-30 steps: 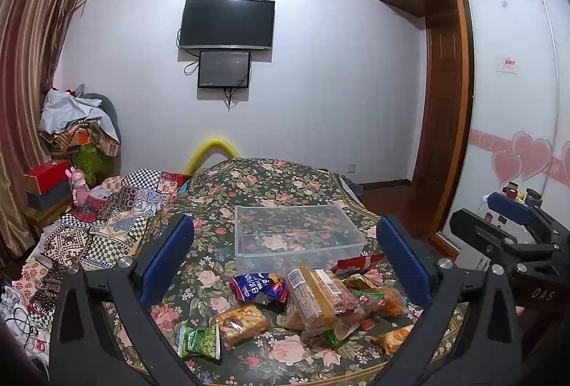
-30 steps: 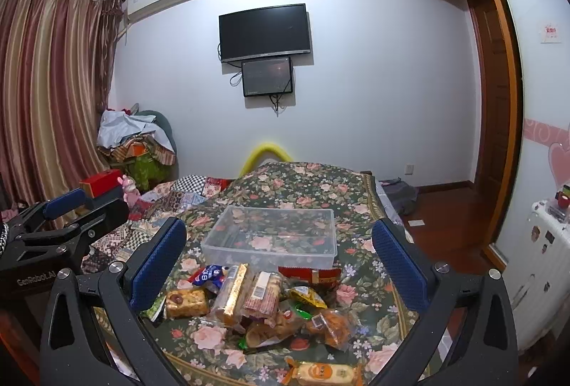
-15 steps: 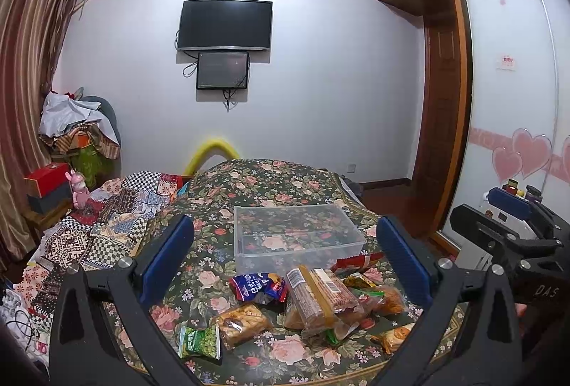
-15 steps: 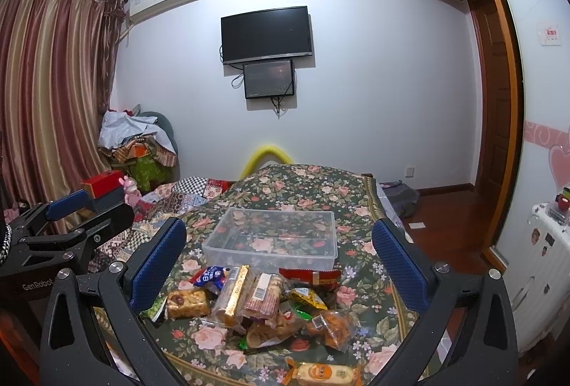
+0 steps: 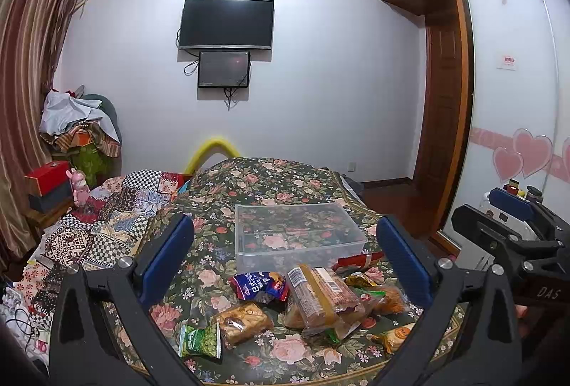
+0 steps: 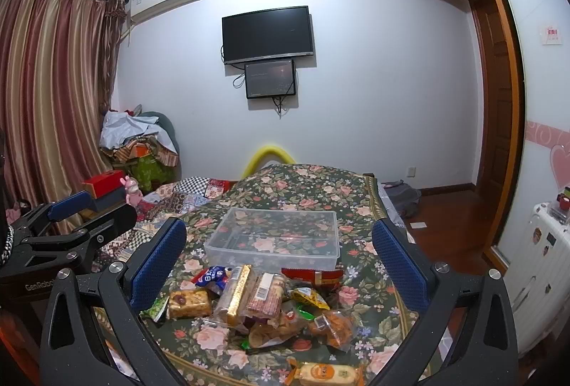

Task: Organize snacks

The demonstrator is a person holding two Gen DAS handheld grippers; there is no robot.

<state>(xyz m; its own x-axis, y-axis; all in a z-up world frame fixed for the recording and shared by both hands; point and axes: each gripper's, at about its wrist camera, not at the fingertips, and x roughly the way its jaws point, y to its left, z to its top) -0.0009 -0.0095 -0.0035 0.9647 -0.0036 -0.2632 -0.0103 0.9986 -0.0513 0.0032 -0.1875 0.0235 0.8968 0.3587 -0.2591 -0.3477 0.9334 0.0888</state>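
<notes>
- Holding both grippers above the near edge of the tabletop (image 5: 256, 183), you have the left gripper (image 5: 285, 261) with its jaws spread wide and nothing between them.
- Your right gripper (image 6: 278, 257) matches it: jaws spread wide, gripping nothing, blue pads (image 6: 156, 265) facing each other across the snack pile.
- Between and just past the jaws lies the heap of snacks: a long biscuit pack with a gold band (image 5: 317, 297) rests on top of other wrappers.
- A blue packet (image 5: 258, 286) sits just in front of the box, a clear pack of brown pastry (image 5: 242, 318) lies nearer you, and a green packet (image 5: 199, 341) touches its left end.
- A red packet (image 6: 313, 275) lies against the front wall of the box; a yellow-orange wrapped bar (image 6: 324, 373) lies apart at the near edge.
- Beyond the pile stands the clear plastic box (image 5: 295, 233), lidless, with no snacks in it.
- The floral cloth covers the tabletop; a patchwork quilt (image 5: 107, 218) lies to your left.
- On the far wall hang a television (image 5: 226, 22) and a smaller screen (image 5: 223, 69) beneath it.
</notes>
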